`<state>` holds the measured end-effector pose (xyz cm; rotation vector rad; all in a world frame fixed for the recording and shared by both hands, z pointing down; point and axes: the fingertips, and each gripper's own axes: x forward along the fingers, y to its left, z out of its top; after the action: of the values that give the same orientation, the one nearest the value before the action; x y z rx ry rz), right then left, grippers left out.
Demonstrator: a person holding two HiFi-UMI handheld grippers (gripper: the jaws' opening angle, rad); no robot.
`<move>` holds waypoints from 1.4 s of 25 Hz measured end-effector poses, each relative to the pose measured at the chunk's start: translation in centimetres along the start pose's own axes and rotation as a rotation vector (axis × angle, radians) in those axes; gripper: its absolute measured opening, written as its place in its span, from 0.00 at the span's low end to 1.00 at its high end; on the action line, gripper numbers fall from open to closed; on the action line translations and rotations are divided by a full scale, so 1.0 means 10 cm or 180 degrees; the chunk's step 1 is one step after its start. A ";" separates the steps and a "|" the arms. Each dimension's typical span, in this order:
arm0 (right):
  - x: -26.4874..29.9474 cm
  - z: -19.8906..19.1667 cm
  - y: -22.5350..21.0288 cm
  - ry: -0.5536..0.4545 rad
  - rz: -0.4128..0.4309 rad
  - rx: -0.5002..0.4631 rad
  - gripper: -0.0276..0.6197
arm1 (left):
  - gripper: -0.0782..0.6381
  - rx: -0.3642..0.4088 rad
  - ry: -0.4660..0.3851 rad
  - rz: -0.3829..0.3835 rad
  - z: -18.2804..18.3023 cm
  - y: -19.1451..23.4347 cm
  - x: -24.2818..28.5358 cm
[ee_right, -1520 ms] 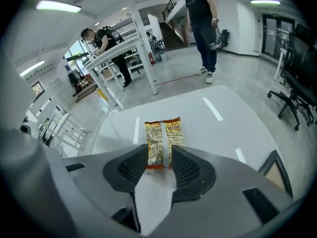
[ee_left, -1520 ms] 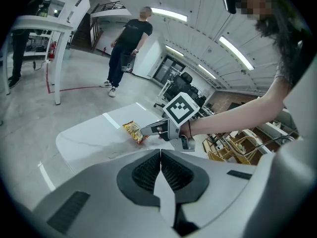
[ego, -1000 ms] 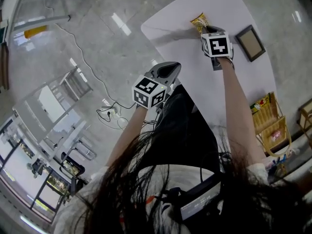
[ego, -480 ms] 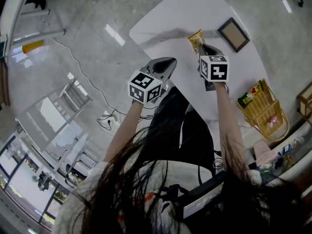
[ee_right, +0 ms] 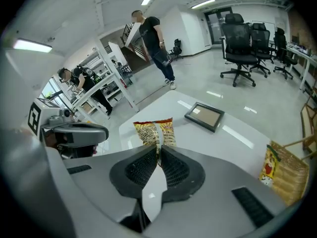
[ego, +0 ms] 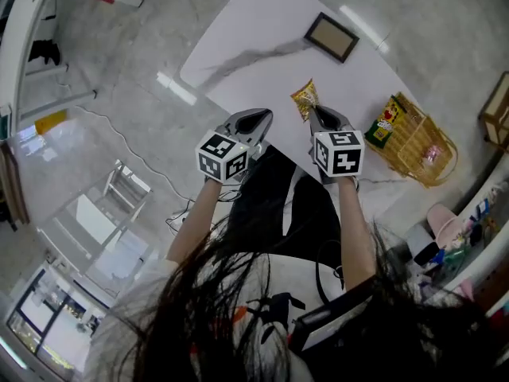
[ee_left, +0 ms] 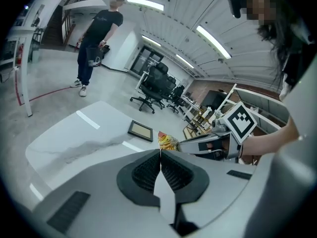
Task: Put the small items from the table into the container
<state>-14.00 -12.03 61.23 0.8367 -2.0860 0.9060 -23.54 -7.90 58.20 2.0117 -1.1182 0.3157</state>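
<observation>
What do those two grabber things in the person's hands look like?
Both the left gripper and the right gripper are smooth grey shells that narrow to a beak-like tip. Inside each beak sit black ribbed pads. Each carries a white cube printed with black square patterns. No sleeves cover the forearms.

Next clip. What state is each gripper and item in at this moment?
left gripper, shut, empty.
right gripper, shut on the snack packet.
snack packet, held up off the table.
picture frame, lying flat on the table.
basket, on the table, packets showing in it.
</observation>
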 end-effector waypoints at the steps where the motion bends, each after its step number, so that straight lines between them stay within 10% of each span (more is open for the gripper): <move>1: -0.11 -0.04 -0.01 -0.0016 -0.0013 0.0023 0.10 | 0.12 0.0038 0.0033 -0.0039 -0.02 -0.08 0.00; 35: -3.31 -1.34 -1.40 -0.0508 -0.1053 0.0948 0.10 | 0.12 0.0892 0.0478 -0.0898 0.04 -2.89 0.65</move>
<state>19.31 0.04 46.54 1.4046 -1.8874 1.0041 3.35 -3.62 46.40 2.3146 -0.7154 0.4888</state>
